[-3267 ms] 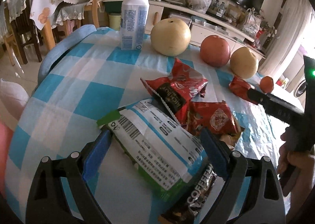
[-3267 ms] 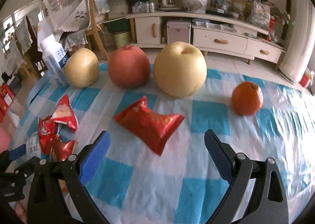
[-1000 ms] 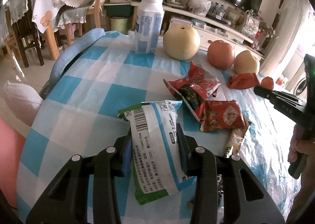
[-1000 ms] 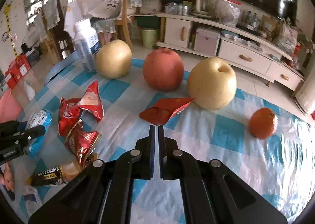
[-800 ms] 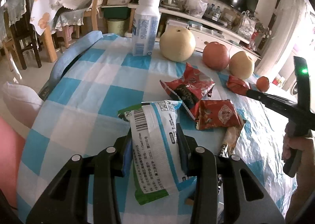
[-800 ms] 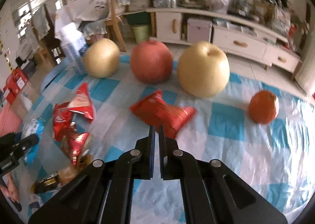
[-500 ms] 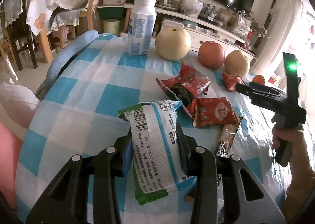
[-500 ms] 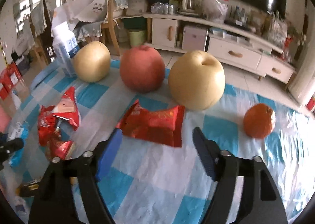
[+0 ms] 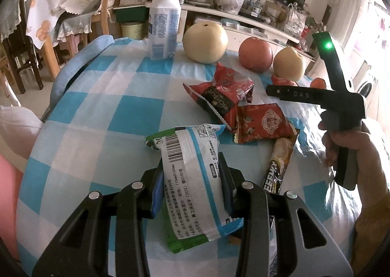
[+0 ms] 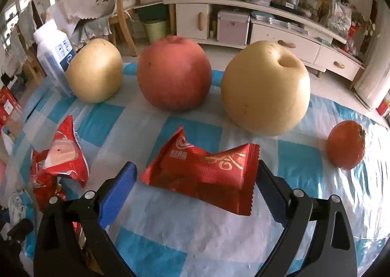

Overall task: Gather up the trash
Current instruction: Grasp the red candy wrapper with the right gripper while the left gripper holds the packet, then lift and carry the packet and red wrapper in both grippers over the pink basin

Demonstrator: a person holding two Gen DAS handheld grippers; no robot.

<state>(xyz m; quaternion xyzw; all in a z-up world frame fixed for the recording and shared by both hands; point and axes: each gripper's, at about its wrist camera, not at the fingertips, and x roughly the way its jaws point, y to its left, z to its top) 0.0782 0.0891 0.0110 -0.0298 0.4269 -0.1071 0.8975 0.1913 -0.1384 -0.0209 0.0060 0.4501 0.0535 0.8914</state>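
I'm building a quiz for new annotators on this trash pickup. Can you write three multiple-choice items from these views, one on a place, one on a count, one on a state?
1. Where is the red wrapper in the right wrist view?
A. Between the open fingers of the right hand-held gripper
B. On top of the red apple
C. Under the bottle

2. How many yellow pears stand on the table?
A. One
B. Two
C. Four

3. What is the left hand-held gripper doing?
A. Open over a pear
B. Shut on nothing
C. Shut on the white packet

Answers: 1 A, the blue fingers flank it. 2 B, one on each side of the red apple. 3 C, both pads press its sides.
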